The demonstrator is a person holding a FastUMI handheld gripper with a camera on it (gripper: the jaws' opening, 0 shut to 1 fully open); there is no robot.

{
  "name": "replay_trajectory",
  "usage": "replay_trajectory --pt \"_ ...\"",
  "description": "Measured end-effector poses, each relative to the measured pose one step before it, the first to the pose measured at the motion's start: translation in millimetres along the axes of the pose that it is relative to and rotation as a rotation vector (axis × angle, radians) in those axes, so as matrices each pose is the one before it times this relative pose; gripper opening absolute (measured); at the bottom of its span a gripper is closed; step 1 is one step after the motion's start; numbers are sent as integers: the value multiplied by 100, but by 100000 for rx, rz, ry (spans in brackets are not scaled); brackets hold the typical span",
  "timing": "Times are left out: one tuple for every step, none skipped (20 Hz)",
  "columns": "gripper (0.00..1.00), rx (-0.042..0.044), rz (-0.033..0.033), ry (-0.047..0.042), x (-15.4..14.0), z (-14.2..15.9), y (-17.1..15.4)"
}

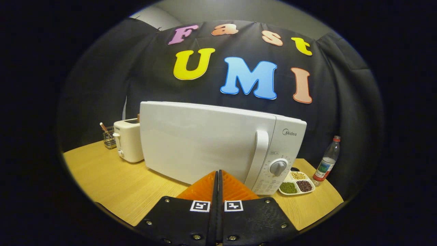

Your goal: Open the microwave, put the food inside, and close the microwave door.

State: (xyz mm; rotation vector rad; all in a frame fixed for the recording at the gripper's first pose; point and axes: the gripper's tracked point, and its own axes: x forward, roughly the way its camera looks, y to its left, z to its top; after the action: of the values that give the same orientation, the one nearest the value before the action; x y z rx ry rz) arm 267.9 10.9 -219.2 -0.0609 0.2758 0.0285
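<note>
A white microwave (211, 143) stands on the wooden table (112, 184), its door closed. Its vertical handle (257, 157) sits right of the door, and a round dial (278, 167) is on the control panel further right. My gripper (218, 176) is shut with nothing between its fingers. The fingertips sit just in front of the lower door, a little left of the handle. A white divided dish (296, 186) with green, dark red and pale beans lies on the table right of the microwave.
A white toaster (128, 140) stands left of the microwave, with a wire basket (109, 138) of utensils behind it. A plastic bottle (327, 160) with a red cap stands beyond the dish, by the table's right edge.
</note>
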Motion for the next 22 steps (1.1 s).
replay_trajectory --pt "1 2347 1731 51 -1300 165 166" --pt "1 3120 1036 -553 -1497 388 41" --pt "1 2323 1730 -1110 -1572 520 295" --pt "1 1207 1275 -1474 -1912 765 332" --pt "1 -86 1170 -1363 -1702 656 157" --pt "1 -125 550 -1119 -1730 608 170" --pt "1 -532 1215 -685 -1746 406 371" --pt "1 -825 1063 -1084 -1813 465 405" --pt "1 -934 429 -760 -1582 184 236" --pt "1 -870 1183 -981 -1819 312 413" --pt "1 -503 1323 -173 -1507 80 492" --pt "1 -239 759 90 -1353 67 284" --pt "1 -1681 2259 690 -1439 130 417" --pt "1 -2442 874 1796 -1510 211 171" --pt "1 -1532 166 69 -1416 416 9" --pt "1 -700 527 -1202 -1347 777 244" --pt "1 -388 827 -983 -1247 768 348" --pt "1 -195 897 -1001 -1035 1017 426" --pt "1 -594 1424 -1071 -1068 1072 594" --pt "1 95 849 -2027 -1001 1456 312" --pt "1 546 256 -2184 -376 1219 -85" --pt "1 1256 526 -1243 -402 826 94"
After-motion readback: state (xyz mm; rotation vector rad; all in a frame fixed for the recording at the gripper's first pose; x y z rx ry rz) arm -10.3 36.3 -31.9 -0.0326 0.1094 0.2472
